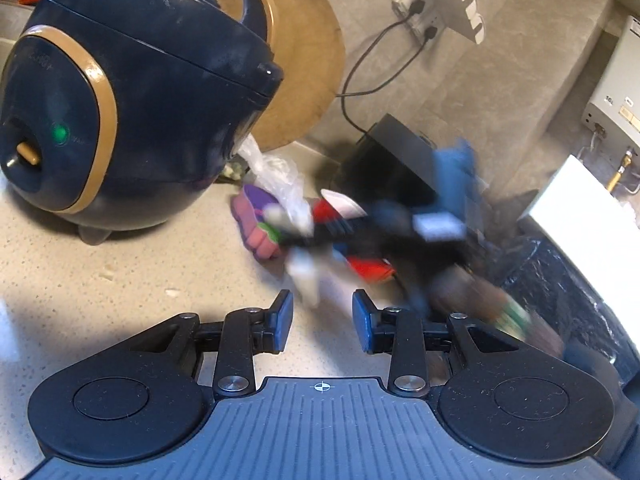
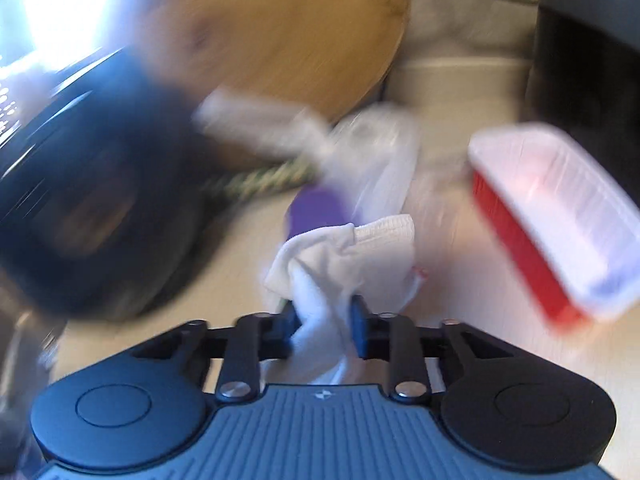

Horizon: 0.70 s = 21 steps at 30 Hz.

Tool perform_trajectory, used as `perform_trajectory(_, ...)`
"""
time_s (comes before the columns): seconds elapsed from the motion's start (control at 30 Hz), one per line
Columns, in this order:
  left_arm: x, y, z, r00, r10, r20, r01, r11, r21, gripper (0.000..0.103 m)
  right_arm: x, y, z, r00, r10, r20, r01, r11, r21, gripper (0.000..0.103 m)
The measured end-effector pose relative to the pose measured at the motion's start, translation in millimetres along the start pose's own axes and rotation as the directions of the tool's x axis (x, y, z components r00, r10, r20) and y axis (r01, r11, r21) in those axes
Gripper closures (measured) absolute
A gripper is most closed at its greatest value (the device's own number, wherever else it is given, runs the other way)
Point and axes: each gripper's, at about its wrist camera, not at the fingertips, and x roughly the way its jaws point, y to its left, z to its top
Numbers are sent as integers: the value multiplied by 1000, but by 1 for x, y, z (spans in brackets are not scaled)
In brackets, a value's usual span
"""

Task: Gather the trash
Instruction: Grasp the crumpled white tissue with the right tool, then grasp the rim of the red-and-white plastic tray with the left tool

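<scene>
On a pale speckled bench (image 1: 120, 264), a person works with two hand-held grippers. The left gripper (image 1: 322, 322) hovers low over the bench with its fingers (image 1: 285, 312) spread apart and nothing between them. Ahead of those fingers and to their left sits a dark blue rice cooker (image 1: 132, 120) with gold trim and a lit green light. A round wooden board (image 1: 304, 60) leans against the wall behind it.

Straight ahead of the left fingers lies a small heap of trash: a clear plastic bag (image 1: 276, 176) and a purple and pink wrapper (image 1: 256, 220) beside it. The right gripper (image 2: 326, 326), heavily blurred in the left view, crosses just beyond the left fingers. Its fingers (image 2: 360, 328) are pinching a crumpled white tissue (image 2: 340, 256), which bunches up ahead of them and trails back between them.

Ahead of the right fingers and to their right rests a red tray with a white rim (image 2: 552, 216). To the right of the left fingers is a bin lined with a black bag (image 1: 560, 272).
</scene>
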Motion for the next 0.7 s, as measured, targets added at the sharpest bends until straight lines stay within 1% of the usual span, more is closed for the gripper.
perform_trajectory(0.07,2,-1,0,1000,5,1,-5,1000,8,66,-20,5,-25,999,40,-17,-40,999,-23,89)
perform_trajectory(0.17,9,-1,0,1000,21,-16,-21,1000,22,66,-51,5,-50,998,64,-12,-65,997,-50,89)
perform_trajectory(0.23,17,-2,-2,997,51,-65,-49,998,35,66,-72,0,-56,997,77,2,-77,996,-43,89)
perform_trajectory(0.27,20,-4,-2,993,64,-98,-60,998,35,66,-83,-5,-57,997,75,22,-74,997,-36,88)
perform_trajectory(0.33,23,-10,-2,987,62,-147,-56,997,44,66,-105,-14,-57,996,59,73,-56,998,-39,86)
perform_trajectory(0.37,23,-15,0,984,58,-166,-48,997,62,66,-115,-19,-57,994,50,99,-46,998,-41,75)
perform_trajectory(0.4,24,-20,3,982,54,-180,-40,996,78,66,-123,-27,-56,991,41,124,-36,999,-37,54)
perform_trajectory(0.47,27,-28,10,979,42,-200,-27,997,76,66,-136,-42,-53,982,4,187,-1,1000,-17,32)
perform_trajectory(0.5,31,-32,14,976,40,-213,-24,996,80,66,-139,-48,-50,976,-21,216,24,1000,-13,32)
perform_trajectory(0.57,40,-40,21,977,49,-208,-30,995,96,66,-140,-65,-40,960,-85,268,90,996,-7,32)
perform_trajectory(0.63,49,-48,26,978,45,-203,-25,995,99,66,-131,-90,-24,942,-156,296,149,988,46,31)
perform_trajectory(0.7,62,-55,28,976,30,-216,-11,996,89,66,-115,-119,-8,926,-221,305,189,973,131,31)
